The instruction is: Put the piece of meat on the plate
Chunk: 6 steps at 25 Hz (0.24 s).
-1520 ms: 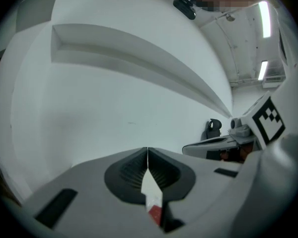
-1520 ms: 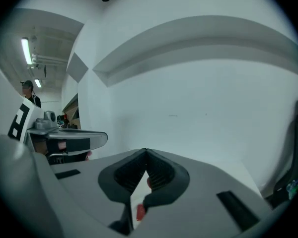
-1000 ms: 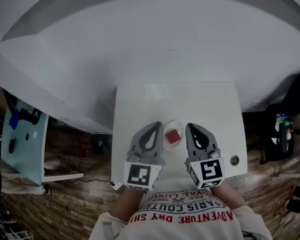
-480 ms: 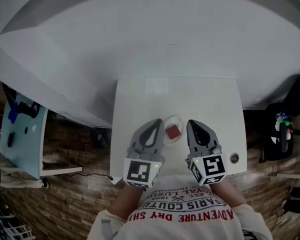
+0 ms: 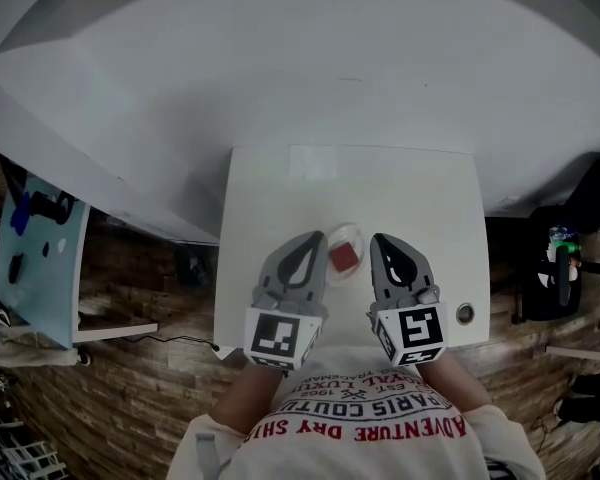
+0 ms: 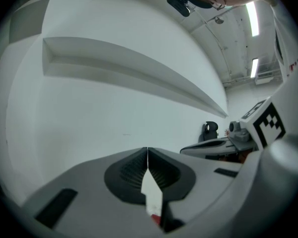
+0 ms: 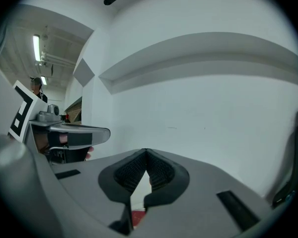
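On the white table [image 5: 380, 183], toward its near edge, the left gripper [image 5: 303, 248] and the right gripper [image 5: 385, 245] are positioned side by side, both pointing away from the person. The jaws of each gripper are fully closed, tip against tip, and neither has hold of anything. A small plate [image 5: 353, 232] stands between the two grippers, just beside both. The red piece of meat [image 5: 343, 257] rests on the plate, near its centre.
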Tool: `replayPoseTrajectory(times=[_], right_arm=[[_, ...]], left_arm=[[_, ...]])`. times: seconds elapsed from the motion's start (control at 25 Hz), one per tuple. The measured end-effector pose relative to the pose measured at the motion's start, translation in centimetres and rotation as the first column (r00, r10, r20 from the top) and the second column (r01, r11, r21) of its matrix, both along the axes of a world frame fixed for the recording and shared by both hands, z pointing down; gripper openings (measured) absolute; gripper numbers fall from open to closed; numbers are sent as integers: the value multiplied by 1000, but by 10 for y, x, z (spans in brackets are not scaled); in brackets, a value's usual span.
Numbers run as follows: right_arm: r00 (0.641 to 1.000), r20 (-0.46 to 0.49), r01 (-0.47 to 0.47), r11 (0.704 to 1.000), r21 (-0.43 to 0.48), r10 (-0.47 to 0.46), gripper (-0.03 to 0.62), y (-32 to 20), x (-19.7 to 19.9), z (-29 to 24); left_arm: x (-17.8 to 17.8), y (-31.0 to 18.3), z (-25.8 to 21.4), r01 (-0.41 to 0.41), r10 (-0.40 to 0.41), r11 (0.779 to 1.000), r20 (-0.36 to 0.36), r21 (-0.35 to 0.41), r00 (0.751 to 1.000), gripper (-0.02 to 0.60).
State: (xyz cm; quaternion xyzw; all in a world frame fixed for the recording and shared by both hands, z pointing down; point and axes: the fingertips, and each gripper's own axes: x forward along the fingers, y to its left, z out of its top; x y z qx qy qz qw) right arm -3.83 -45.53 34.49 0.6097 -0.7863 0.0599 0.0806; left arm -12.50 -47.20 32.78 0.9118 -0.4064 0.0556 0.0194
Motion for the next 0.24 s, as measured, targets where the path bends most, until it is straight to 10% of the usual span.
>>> replayPoseTrajectory(times=[0.24], right_arm=[[1000,-3,-4,1000,0,4,12,-1,1,0]], left_arm=[[4,1,0,-14,14,1000,-1,-6,1000,9]])
